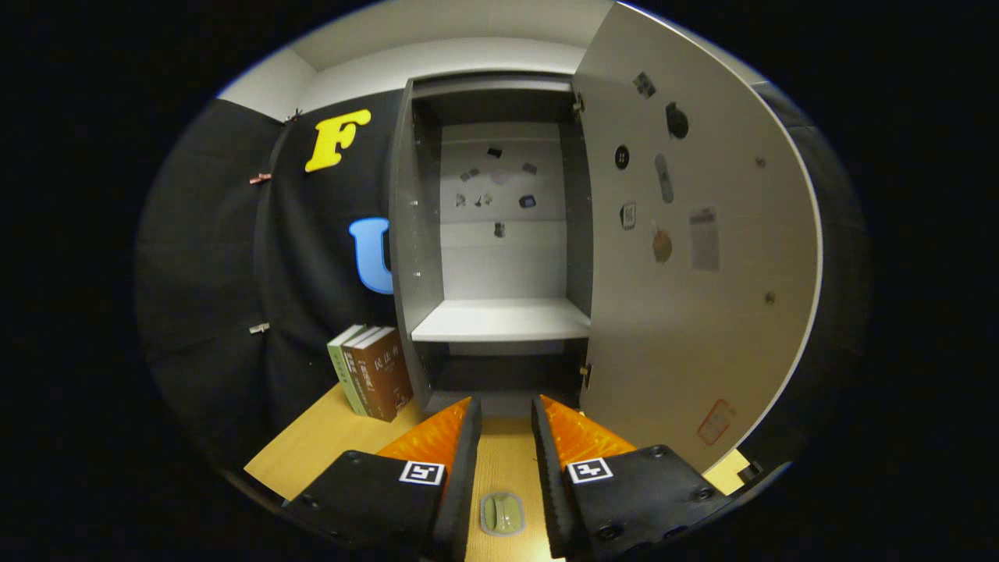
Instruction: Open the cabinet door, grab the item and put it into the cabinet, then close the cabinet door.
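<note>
— Between the fingers of the tongs (505,410), low down near their base, what lies on the counter (328,441)?

— A small flat item (501,513), pale green with a grey rim. It rests on the wood in the gap and neither finger touches it.

— So the tongs are apart?

— Yes, parted with a clear strip of counter between them, gripping nothing.

— And straight ahead of the tips?

— The cabinet (499,234), just beyond them, standing on the counter. Its door (687,257) is swung wide open to the right of the tongs, with its inner face turned this way and a few small stickers and fittings on it.

— What is inside?

— A pale shelf (499,320) crosses the cabinet about halfway up, bare on top. Below it is a dark lower compartment; I cannot tell what it holds. Small stickers dot the back panel above the shelf.

— Anything off to the left of the tongs?

— Two books (373,381) standing upright, touching each other, leaning by the cabinet's left wall, a brown one in front and a green one behind it.
</note>
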`<state>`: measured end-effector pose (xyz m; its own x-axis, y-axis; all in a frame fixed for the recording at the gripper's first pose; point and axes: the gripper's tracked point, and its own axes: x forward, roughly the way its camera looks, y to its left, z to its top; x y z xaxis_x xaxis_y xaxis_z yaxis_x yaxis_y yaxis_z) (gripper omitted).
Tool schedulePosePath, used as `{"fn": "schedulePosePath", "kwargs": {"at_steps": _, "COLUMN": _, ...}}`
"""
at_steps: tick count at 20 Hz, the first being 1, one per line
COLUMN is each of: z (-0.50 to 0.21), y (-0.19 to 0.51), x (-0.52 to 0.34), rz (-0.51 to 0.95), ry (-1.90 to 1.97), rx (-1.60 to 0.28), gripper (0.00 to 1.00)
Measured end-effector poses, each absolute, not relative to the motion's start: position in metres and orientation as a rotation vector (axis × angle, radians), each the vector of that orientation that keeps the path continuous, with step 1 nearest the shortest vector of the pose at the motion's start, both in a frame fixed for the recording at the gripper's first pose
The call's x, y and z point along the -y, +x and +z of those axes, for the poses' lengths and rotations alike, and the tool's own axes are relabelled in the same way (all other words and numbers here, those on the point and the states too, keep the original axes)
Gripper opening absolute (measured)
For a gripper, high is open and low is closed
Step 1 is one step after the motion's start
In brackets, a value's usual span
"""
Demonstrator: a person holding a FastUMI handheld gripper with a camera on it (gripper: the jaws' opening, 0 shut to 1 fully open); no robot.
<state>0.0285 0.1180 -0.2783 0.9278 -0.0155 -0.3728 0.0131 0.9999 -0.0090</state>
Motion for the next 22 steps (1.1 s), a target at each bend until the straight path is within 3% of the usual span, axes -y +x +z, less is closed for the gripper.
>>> {"fn": "schedulePosePath", "kwargs": {"at_steps": 12, "z": -0.481, "y": 0.008, "x": -0.118, "rz": 0.058, "ry": -0.022, "rx": -0.843, "gripper": 0.43}}
{"fn": "schedulePosePath", "kwargs": {"at_steps": 22, "z": -0.589, "y": -0.003, "x": -0.11, "rz": 0.038, "ry": -0.05, "rx": -1.078, "gripper": 0.43}}
